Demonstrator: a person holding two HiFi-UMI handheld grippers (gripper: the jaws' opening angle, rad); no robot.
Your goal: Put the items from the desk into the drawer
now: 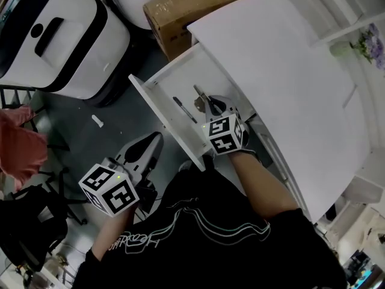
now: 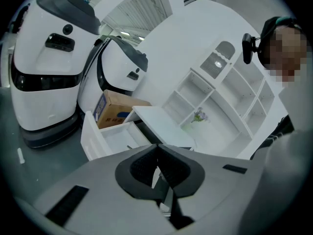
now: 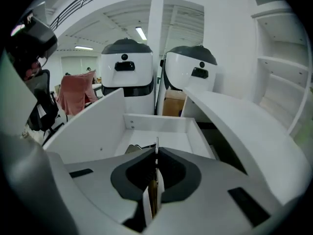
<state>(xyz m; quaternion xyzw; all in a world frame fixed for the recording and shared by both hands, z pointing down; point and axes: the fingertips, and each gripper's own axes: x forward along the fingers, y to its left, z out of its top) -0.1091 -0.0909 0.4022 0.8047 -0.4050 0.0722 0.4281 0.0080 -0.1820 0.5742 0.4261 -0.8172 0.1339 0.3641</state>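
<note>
The white drawer (image 1: 161,120) stands pulled out from under the white desk (image 1: 283,71). A dark pen (image 1: 184,109) lies on its floor. My right gripper (image 1: 207,104) hangs over the inside of the drawer, shut on a thin flat item (image 1: 199,93) whose grey end sticks out past the tips. In the right gripper view that item (image 3: 156,144) shows as a narrow sliver between the jaws of the right gripper (image 3: 156,153), above the drawer floor (image 3: 161,136). My left gripper (image 1: 153,140) is lower left, above the floor and outside the drawer front. Seen in its own view, the left gripper (image 2: 157,153) is shut and holds nothing.
A cardboard box (image 1: 180,11) sits behind the drawer. Beside it are large white machines (image 1: 60,35). A chair with red cloth (image 1: 21,143) stands at the left, and a small white scrap (image 1: 97,121) lies on the grey floor. White shelves with a flower sprig (image 1: 368,41) rise behind the desk.
</note>
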